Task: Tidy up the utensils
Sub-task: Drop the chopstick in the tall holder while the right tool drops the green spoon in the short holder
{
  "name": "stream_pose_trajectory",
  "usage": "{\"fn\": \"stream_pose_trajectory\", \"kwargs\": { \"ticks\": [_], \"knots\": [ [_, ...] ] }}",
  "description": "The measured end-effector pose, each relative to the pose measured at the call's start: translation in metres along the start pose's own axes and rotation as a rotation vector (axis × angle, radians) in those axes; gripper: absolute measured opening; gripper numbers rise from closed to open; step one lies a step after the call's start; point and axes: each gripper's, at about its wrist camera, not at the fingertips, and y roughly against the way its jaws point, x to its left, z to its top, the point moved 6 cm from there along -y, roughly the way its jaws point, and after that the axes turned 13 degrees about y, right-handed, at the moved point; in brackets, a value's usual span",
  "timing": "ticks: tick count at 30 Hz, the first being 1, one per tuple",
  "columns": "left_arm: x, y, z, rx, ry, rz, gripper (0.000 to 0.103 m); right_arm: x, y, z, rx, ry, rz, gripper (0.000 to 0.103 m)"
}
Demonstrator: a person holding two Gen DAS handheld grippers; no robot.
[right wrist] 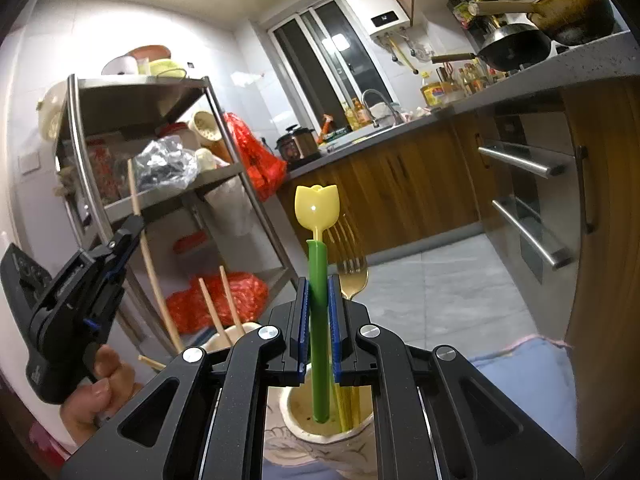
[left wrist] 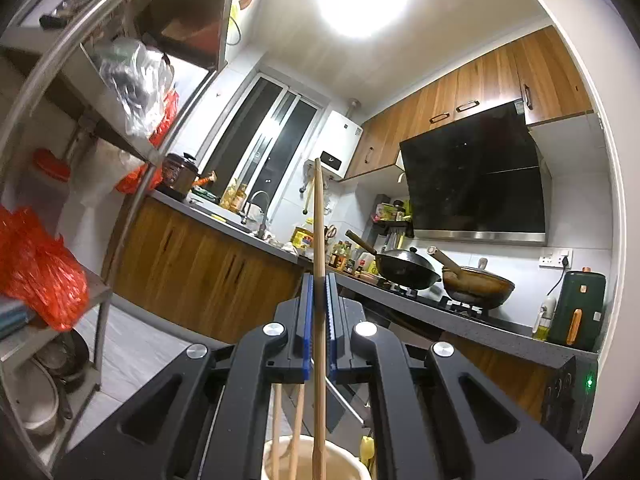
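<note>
My left gripper (left wrist: 319, 280) is shut on a long wooden chopstick (left wrist: 319, 240) that stands upright, its lower end in a cream cup (left wrist: 340, 460) holding two more chopsticks (left wrist: 297, 432). In the right wrist view the left gripper (right wrist: 132, 228) shows at the left, holding that chopstick (right wrist: 146, 248) over the cup (right wrist: 224, 338). My right gripper (right wrist: 319, 284) is shut on the green handle of a yellow tulip-shaped spoon (right wrist: 317, 208), its lower end inside a white patterned cup (right wrist: 320, 440). A gold fork (right wrist: 352, 276) stands in the same cup.
A steel shelf rack (right wrist: 160, 92) with bags and bowls stands left. Wooden kitchen cabinets under a grey counter (right wrist: 400, 128) hold a sink, bottles and woks (left wrist: 404, 268). Oven handles (right wrist: 520, 160) are at the right. A blue cloth (right wrist: 520, 380) lies under the cups.
</note>
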Motion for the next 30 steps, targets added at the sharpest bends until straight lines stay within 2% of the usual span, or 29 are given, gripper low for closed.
{"fn": "stream_pose_trajectory", "kwargs": {
  "ticks": [4,7,13,20,30],
  "knots": [
    [0.013,-0.008,-0.014,0.018,0.027,0.018,0.005,0.004,-0.004,-0.004,0.013,0.038,-0.025,0.01],
    [0.02,-0.013,-0.026,0.062,0.032,0.028,0.005,0.007,-0.007,-0.008,0.028,0.059,-0.029,0.01],
    [0.015,-0.004,-0.046,0.139,-0.035,0.031,0.005,0.013,-0.013,-0.021,0.076,0.122,-0.058,0.01],
    [0.017,0.005,-0.067,0.227,-0.106,0.091,0.005,0.014,-0.016,-0.036,0.133,0.164,-0.074,0.01],
    [0.022,-0.002,-0.082,0.382,-0.178,0.165,0.005,0.013,-0.022,-0.045,0.218,0.192,-0.089,0.01]
  ]
}}
